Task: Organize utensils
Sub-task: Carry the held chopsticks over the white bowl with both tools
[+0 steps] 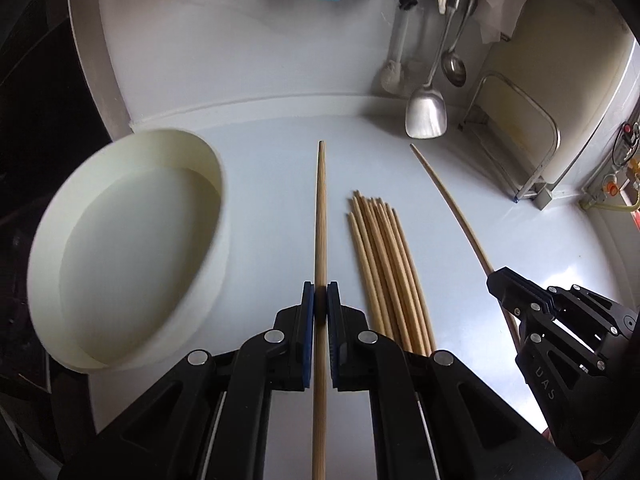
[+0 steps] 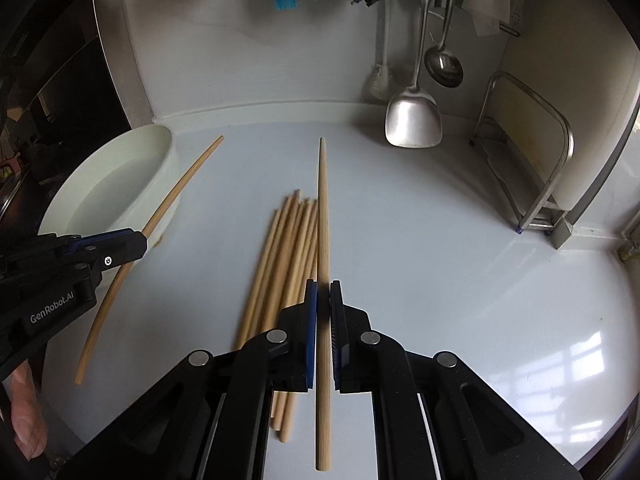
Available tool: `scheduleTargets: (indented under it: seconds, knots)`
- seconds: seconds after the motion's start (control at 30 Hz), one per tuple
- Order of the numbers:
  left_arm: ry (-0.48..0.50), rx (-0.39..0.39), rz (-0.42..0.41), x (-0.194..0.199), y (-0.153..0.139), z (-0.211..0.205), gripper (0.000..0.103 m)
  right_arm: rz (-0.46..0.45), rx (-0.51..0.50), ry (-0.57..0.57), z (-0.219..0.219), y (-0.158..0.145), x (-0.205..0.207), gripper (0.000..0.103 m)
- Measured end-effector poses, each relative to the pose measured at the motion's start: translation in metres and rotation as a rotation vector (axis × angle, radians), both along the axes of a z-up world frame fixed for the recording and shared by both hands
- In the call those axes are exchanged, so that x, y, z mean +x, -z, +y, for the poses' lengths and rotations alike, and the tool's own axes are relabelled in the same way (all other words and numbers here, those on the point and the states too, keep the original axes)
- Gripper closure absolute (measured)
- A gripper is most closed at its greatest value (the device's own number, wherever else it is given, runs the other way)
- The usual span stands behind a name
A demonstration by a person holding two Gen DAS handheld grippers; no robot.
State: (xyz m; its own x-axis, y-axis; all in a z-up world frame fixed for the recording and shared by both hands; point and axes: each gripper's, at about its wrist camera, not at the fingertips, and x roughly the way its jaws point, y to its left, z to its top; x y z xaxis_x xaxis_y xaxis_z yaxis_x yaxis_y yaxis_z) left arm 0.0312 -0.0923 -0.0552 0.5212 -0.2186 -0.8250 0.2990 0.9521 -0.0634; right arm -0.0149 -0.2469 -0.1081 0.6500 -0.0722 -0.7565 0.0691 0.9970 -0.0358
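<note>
A bundle of several wooden chopsticks [image 1: 384, 264] [image 2: 284, 264] lies on the pale countertop. My left gripper [image 1: 321, 286] is shut on a single chopstick [image 1: 320, 216], lifted above the counter and pointing away. That gripper [image 2: 138, 240] and its chopstick [image 2: 176, 196] also show at the left of the right wrist view. My right gripper [image 2: 323, 285] is shut on another single chopstick [image 2: 322, 208], raised above the bundle. The right gripper [image 1: 494, 278] and its chopstick [image 1: 448, 200] appear at the right of the left wrist view. A round white tub [image 1: 80, 208] [image 2: 160, 148] stands at the left.
A steel spatula [image 1: 425, 114] [image 2: 413, 120], a ladle [image 1: 454, 66] [image 2: 443, 66] and a brush [image 1: 394, 74] hang by the back wall. A metal rack [image 1: 520, 140] [image 2: 536, 168] holds a board at the right. A finger [image 2: 28, 416] shows at the left edge.
</note>
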Motion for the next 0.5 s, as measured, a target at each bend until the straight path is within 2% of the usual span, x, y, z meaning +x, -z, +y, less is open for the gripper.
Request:
scheduleTargets:
  seconds: [0.13,0.23,0.37,0.5]
  knots:
    - [-0.053,0.013,-0.029,0.019,-0.026,0.047,0.096,-0.018,0.027,-0.034,0.039,-0.024,0.019,0.097]
    - [-0.099,0.027,-0.037,0.035,-0.034,0.089,0.096,-0.030,0.045,-0.070,0.076,-0.034,0.036,0.097]
    - [-0.134,0.044,-0.026,0.057,-0.031,0.138,0.096,-0.027,0.071,-0.119,0.127,-0.034,0.065,0.097]
    - [-0.146,0.056,0.017,0.082,-0.013,0.172,0.096,0.023,0.121,-0.135,0.170,-0.018,0.097,0.097]
